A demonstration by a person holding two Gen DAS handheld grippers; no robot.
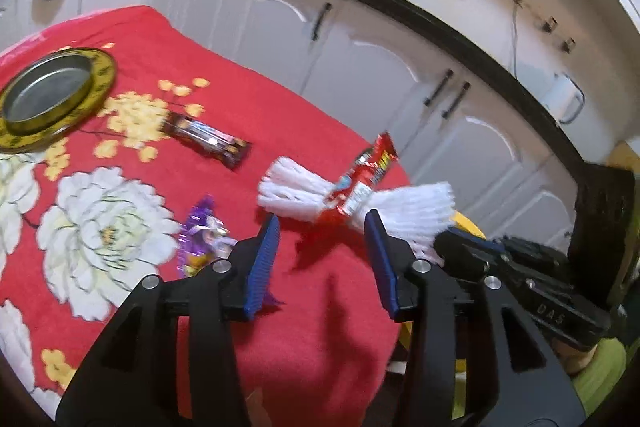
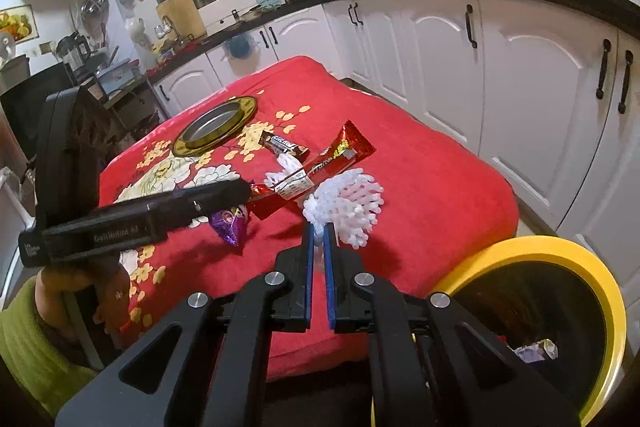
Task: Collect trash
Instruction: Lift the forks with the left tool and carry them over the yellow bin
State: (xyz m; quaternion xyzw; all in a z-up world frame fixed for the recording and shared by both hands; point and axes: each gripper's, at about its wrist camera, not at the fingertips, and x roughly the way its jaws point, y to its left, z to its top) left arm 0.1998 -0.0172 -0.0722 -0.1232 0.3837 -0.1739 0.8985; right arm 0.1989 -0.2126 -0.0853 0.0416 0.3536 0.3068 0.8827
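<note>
A white foam net (image 2: pixel 348 207) hangs just above the red cloth, and my right gripper (image 2: pixel 318 233) is shut on its near end. A red snack wrapper (image 2: pixel 336 155) lies tilted across the net (image 1: pixel 416 207). My left gripper (image 1: pixel 322 223) is open, its blue pads apart. The red wrapper's (image 1: pixel 360 179) lower end is just ahead of the pads, which do not touch it. From the right wrist, the left gripper (image 2: pixel 246 193) comes in from the left. A purple wrapper (image 1: pixel 200 239) and a dark chocolate wrapper (image 1: pixel 208 139) lie on the cloth.
A red floral cloth (image 2: pixel 440 187) covers the table. A gold-rimmed tin plate (image 1: pixel 100 75) sits at its far left. A yellow-rimmed bin (image 2: pixel 600 291) with a crumpled wrapper inside stands off the table's near right corner. White cabinets (image 2: pixel 520 87) run behind.
</note>
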